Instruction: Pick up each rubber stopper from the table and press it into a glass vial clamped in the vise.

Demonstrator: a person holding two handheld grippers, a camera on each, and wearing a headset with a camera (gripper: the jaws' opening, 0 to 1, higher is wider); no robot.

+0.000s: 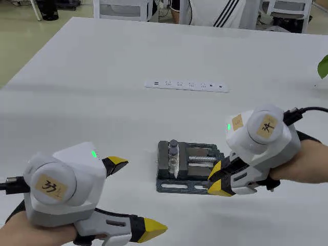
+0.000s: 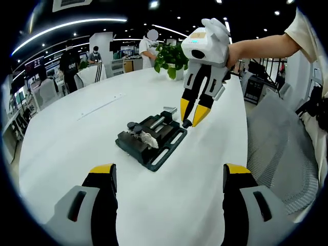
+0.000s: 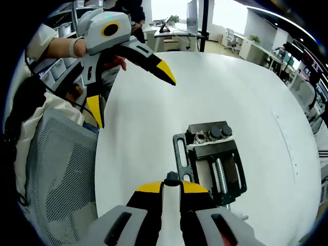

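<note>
Right gripper view: right fingers pinch a stopper near the vise, left fingers spread; next, likely press it into the open vial.

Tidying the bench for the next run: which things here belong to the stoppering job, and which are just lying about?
In the job: vise, glass vials, rubber stopper in the right gripper, open left gripper.
Lying about: power strip, plant.
</note>
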